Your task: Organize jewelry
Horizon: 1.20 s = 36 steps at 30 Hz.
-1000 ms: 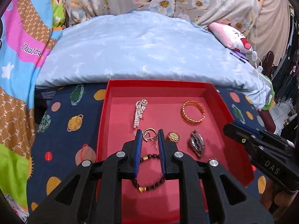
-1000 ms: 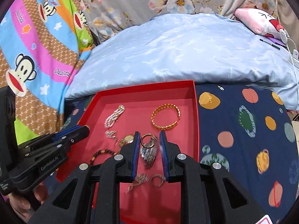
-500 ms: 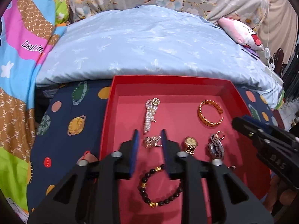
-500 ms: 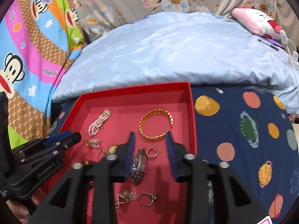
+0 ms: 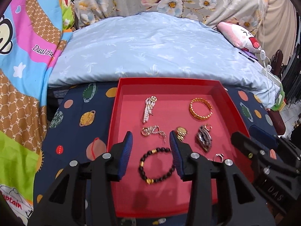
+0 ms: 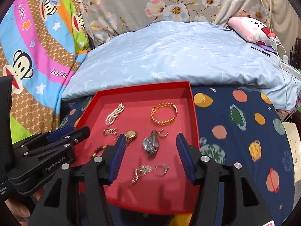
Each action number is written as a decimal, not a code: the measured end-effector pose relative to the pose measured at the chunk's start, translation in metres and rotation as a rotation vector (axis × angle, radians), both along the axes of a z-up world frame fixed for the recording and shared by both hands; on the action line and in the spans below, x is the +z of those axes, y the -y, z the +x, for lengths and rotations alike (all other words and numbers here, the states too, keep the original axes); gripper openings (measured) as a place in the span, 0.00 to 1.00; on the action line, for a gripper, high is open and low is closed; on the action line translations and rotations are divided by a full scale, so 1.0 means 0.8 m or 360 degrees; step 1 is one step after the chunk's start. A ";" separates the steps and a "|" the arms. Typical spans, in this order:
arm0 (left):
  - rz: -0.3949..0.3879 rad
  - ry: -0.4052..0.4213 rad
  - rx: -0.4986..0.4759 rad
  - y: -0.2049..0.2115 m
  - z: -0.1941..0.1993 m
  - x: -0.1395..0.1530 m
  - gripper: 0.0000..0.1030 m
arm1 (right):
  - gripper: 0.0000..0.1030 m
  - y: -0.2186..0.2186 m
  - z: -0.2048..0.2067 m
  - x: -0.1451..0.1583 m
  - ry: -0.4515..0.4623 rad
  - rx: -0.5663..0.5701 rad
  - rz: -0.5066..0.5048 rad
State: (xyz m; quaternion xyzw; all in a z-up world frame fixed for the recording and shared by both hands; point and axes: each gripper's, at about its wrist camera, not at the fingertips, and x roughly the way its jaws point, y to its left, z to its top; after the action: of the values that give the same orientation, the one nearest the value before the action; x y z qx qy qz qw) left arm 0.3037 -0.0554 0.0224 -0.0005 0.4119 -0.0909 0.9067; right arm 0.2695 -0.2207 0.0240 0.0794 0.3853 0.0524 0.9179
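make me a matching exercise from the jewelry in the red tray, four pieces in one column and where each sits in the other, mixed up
Places as seen in the left wrist view.

Column 1
1. pearl piece
2. gold bangle
3. dark bead bracelet
4. gold watch

Column 2
A. between the left gripper's fingers
B. far right part of the red tray
C. far left part of the tray
D. middle row, beside the left gripper's right fingertip

Pairs: 1-C, 2-B, 3-A, 4-D
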 end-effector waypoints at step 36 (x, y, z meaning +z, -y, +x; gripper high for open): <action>0.0130 0.0024 0.0237 -0.027 -0.146 0.004 0.72 | 0.79 -0.027 -0.146 0.000 -0.0026 -0.0271 -0.0184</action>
State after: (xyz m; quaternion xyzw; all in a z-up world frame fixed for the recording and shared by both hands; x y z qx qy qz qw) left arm 0.1870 -0.0335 0.0254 0.0065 0.4074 -0.0064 0.9132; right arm 0.1527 -0.1990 0.0240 0.0593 0.3870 -0.0486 0.9189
